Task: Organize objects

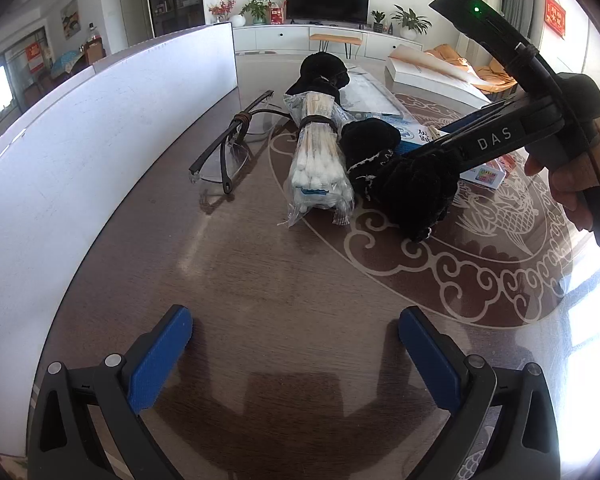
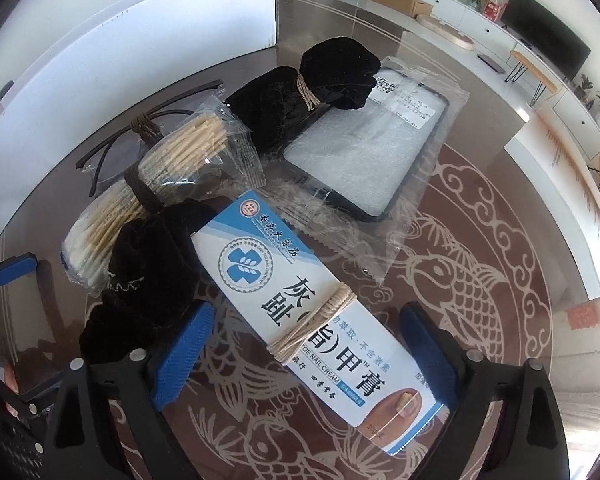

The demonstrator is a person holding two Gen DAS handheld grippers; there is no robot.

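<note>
Open fingers (image 2: 428,356) straddling cream box (image 2: 300,312)

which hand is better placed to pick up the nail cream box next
Right. The right tongs hang open with the nail cream box already between the pads. The left tongs stand open over bare table, well short of it.
</note>
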